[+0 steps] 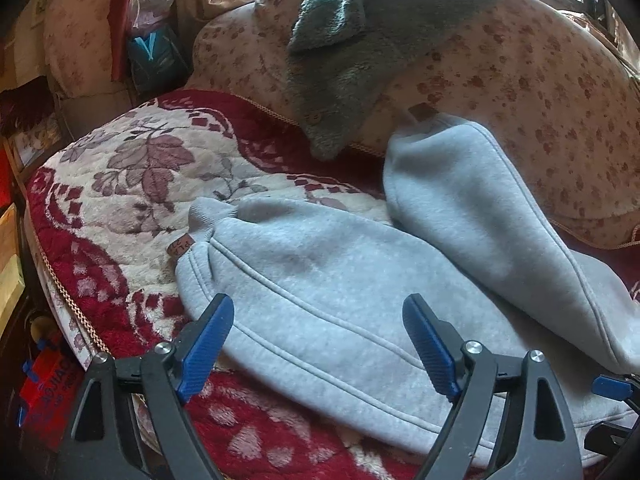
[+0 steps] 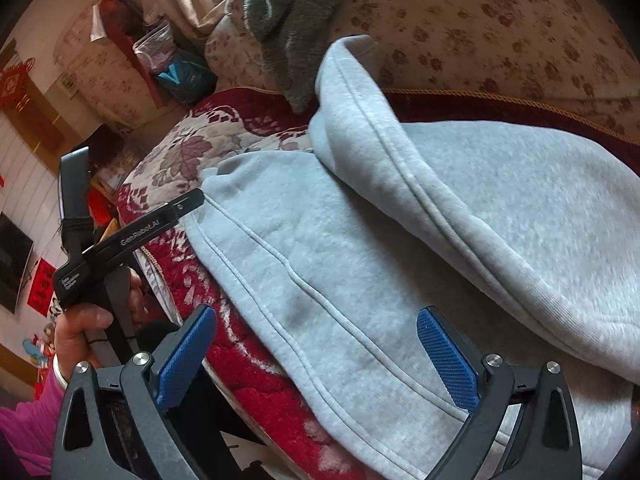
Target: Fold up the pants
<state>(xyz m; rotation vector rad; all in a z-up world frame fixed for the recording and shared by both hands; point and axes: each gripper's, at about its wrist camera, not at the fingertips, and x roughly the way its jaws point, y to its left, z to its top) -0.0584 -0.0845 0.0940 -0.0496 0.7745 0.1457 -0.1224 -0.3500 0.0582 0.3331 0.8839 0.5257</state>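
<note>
Light grey sweatpants (image 1: pixel 328 280) lie on a red and cream floral sofa cover (image 1: pixel 132 184), legs spread in a V toward the far cuffs; one leg runs left, the other (image 1: pixel 472 200) leans up against the back cushion. They also fill the right wrist view (image 2: pixel 360 264). My left gripper (image 1: pixel 320 344) is open, jaws wide apart, hovering over the near part of the left leg. My right gripper (image 2: pixel 316 356) is open and empty above the left leg's outer seam. The left gripper's body (image 2: pixel 132 236) and the hand holding it show at the left of the right wrist view.
A dark grey fleece garment (image 1: pixel 340 60) drapes over the floral back cushion (image 1: pixel 520 92). The sofa's front edge (image 1: pixel 68 304) drops off at the left, with clutter and a blue bag (image 1: pixel 156 56) beyond. A red box (image 1: pixel 44 384) sits on the floor.
</note>
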